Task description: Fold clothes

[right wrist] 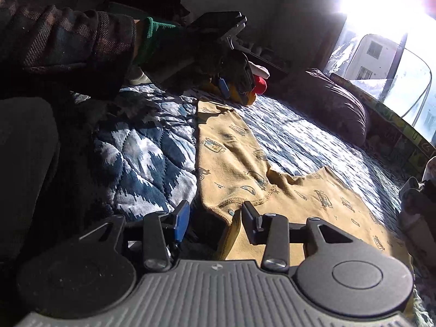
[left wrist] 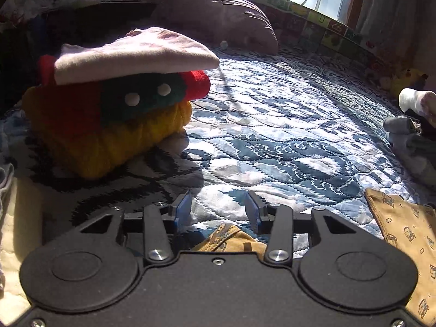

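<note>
**Open Jaws Over a Mustard Garment, Stack Already Made**

Jaws stood spread on both tools, neither one pinching cloth. From its own camera, the left gripper (left wrist: 218, 208) hung low over the quilted blue-and-white bed cover (left wrist: 286, 141), with a bunched edge of the mustard printed garment (left wrist: 231, 241) showing just beneath and behind its blue-padded fingers. The right gripper (right wrist: 215, 215) hovered at the near hem of that same garment (right wrist: 239, 163), which lay spread but rumpled on the bed, one part running away toward the far side and another out to the right. In the right wrist view a person's sleeve (right wrist: 68, 41) and gloved hand reached across at far left, carrying the left gripper (right wrist: 231, 84) above the garment's far end.

At far left on the bed sat a stack of folded clothes (left wrist: 114, 103): a yellow knit at the bottom, a red-and-green piece with white dots in the middle, a pale pink item on top. A brown pillow (left wrist: 223, 19) lay beyond it near the window. More loose grey and white clothing (left wrist: 414, 136) waited at the right edge.

Judging by this, the task was partway through: three pieces appeared finished, the mustard garment was laid out but not yet folded, and the pile at right remained.
</note>
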`<state>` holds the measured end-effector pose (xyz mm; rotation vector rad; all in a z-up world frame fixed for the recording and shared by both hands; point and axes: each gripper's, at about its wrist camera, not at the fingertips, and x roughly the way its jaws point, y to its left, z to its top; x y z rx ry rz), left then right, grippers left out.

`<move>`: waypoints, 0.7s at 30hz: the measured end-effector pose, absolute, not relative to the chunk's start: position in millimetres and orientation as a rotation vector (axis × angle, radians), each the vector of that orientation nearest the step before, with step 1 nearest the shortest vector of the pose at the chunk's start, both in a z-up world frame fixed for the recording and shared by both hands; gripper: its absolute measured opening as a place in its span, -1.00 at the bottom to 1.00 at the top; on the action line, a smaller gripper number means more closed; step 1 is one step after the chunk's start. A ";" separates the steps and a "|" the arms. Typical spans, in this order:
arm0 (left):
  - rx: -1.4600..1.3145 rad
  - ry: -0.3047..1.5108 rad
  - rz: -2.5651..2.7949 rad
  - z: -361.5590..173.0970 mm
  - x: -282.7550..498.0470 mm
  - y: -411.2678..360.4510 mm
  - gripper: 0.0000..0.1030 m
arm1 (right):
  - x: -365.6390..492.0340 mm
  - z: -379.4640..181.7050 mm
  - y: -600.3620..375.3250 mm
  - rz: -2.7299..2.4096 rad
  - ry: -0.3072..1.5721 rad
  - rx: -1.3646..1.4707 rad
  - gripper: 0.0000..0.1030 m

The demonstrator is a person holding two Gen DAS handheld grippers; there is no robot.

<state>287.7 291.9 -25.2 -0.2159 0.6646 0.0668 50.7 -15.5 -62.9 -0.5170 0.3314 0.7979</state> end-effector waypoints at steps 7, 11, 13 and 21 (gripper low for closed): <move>-0.119 0.645 0.034 -33.4 286.8 278.2 -0.85 | 56.6 -64.6 -13.1 0.819 0.365 -0.481 -0.09; -0.086 0.614 0.067 -33.4 289.1 274.6 -0.85 | 58.9 -65.6 -11.2 0.842 0.399 -0.476 -0.09; -0.072 0.627 0.081 -40.2 293.6 272.1 -0.84 | 60.2 -64.4 -9.8 0.854 0.404 -0.482 -0.09; -0.034 0.602 0.159 -35.1 288.1 269.3 -0.33 | 57.0 -58.1 -7.3 0.891 0.419 -0.464 -0.03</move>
